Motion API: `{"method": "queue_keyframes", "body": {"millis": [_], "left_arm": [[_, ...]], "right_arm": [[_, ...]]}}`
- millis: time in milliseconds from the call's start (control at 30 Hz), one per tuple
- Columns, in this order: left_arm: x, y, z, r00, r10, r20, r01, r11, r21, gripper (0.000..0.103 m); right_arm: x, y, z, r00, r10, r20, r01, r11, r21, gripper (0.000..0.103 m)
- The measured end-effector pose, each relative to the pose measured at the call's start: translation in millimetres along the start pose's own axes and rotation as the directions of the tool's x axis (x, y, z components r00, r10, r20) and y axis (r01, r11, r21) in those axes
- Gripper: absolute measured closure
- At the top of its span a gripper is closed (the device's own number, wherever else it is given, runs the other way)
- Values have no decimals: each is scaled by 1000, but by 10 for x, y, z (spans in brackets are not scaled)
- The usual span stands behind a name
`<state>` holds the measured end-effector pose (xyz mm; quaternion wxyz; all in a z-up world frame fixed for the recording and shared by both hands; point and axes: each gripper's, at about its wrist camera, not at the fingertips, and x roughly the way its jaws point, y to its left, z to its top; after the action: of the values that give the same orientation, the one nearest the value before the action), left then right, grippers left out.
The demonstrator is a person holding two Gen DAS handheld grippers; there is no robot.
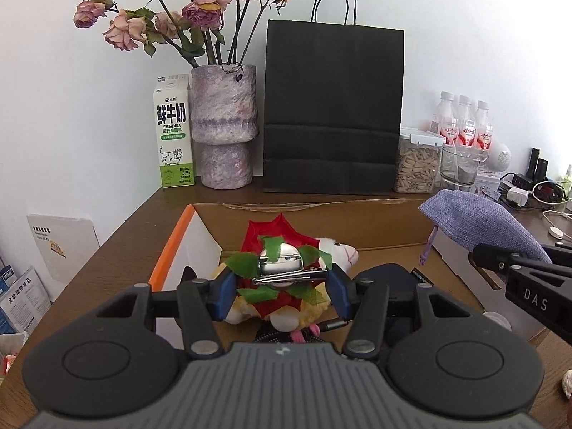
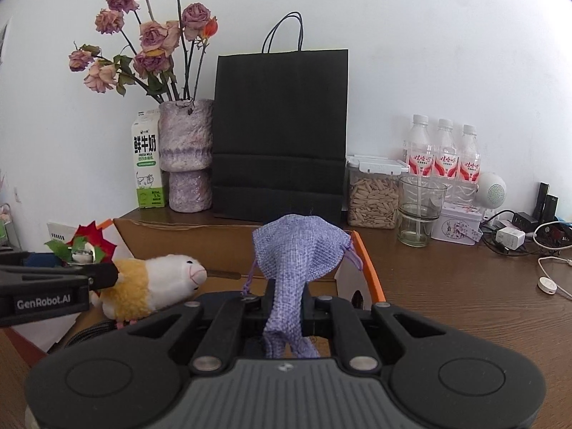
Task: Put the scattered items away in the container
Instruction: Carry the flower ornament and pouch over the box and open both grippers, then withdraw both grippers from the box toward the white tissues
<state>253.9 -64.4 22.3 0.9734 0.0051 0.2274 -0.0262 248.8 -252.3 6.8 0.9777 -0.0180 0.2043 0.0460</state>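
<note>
My left gripper is shut on a yellow and white plush toy that wears a red and green collar with a silver bell; the blue pads press its sides. It hangs over an open cardboard box with an orange edge. My right gripper is shut on a lilac burlap pouch, held above the same box. In the right wrist view the left gripper with the toy is at the left. The left wrist view has the right gripper and pouch at the right.
Along the wall stand a milk carton, a vase of dried roses, a black paper bag, a seed jar, a glass and three bottles. Chargers and cables lie at the right. Dark items lie in the box.
</note>
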Motion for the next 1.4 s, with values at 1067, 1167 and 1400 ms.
{"method": "queue_keyframes", "body": {"millis": [1067,1167,1400], "left_arm": [[-366,-13,-39,985,63,163,-64,998,2,0],[-418,8,-35,982,66,177,-64,998,-21,0],[-468,58,-51,979,84,186,-76,996,-52,0]], "right_arm": [[-346,21,8,995,24,95,-26,999,20,0],[-413,25,21,993,31,112,-33,999,23,0],[-530,38,5,990,23,140,-26,999,24,0]]}}
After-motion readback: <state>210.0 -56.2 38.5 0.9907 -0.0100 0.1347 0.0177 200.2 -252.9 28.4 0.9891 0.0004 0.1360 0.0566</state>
